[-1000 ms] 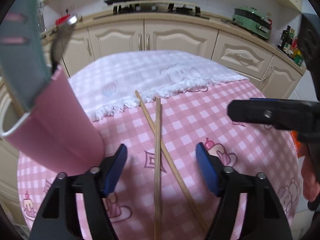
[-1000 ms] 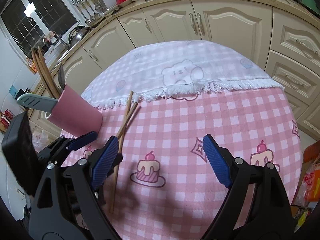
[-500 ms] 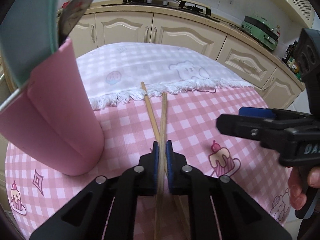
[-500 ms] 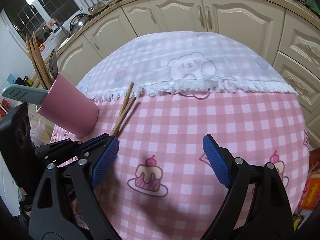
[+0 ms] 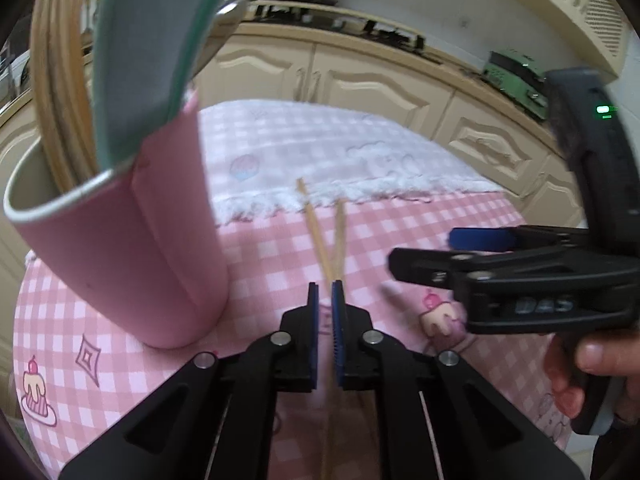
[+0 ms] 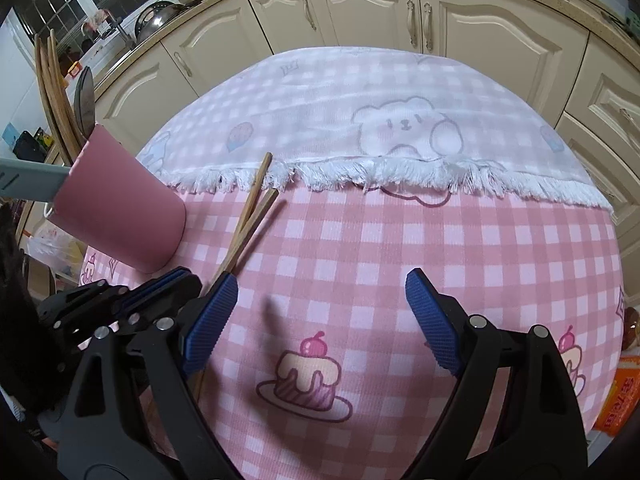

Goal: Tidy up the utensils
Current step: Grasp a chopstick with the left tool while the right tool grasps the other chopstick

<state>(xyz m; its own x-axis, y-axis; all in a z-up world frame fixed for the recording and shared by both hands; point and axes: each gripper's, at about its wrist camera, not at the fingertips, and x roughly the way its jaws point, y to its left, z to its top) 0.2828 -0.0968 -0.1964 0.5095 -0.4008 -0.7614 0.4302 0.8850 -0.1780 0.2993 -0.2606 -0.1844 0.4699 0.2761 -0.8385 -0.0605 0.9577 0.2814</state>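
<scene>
My left gripper [image 5: 325, 307] is shut on a wooden chopstick [image 5: 339, 236] that runs forward over the pink checked tablecloth [image 5: 400, 236]. A second chopstick [image 5: 314, 224] crosses it just ahead of the blue pads. Both chopsticks [image 6: 252, 216] also show in the right wrist view, left of centre. A pink utensil cup [image 5: 132, 240] stands close on the left, holding wooden chopsticks [image 5: 60, 112] and a teal-handled utensil [image 5: 152, 40]. My right gripper [image 6: 320, 312] is open and empty over the cloth, its left pad [image 6: 210, 320] next to the left gripper [image 6: 160, 292].
A white fringed bear-print cloth [image 6: 360, 120] covers the far half of the round table. Cream kitchen cabinets [image 6: 360, 12] stand behind. The right gripper body [image 5: 520, 280] and a hand [image 5: 592, 360] are close on the right. An orange bag [image 6: 616, 404] lies beyond the table's right edge.
My left gripper closed on the chopstick and moved nearer the pink cup, which now looms larger. My right gripper stayed open and shifted closer to the chopsticks.
</scene>
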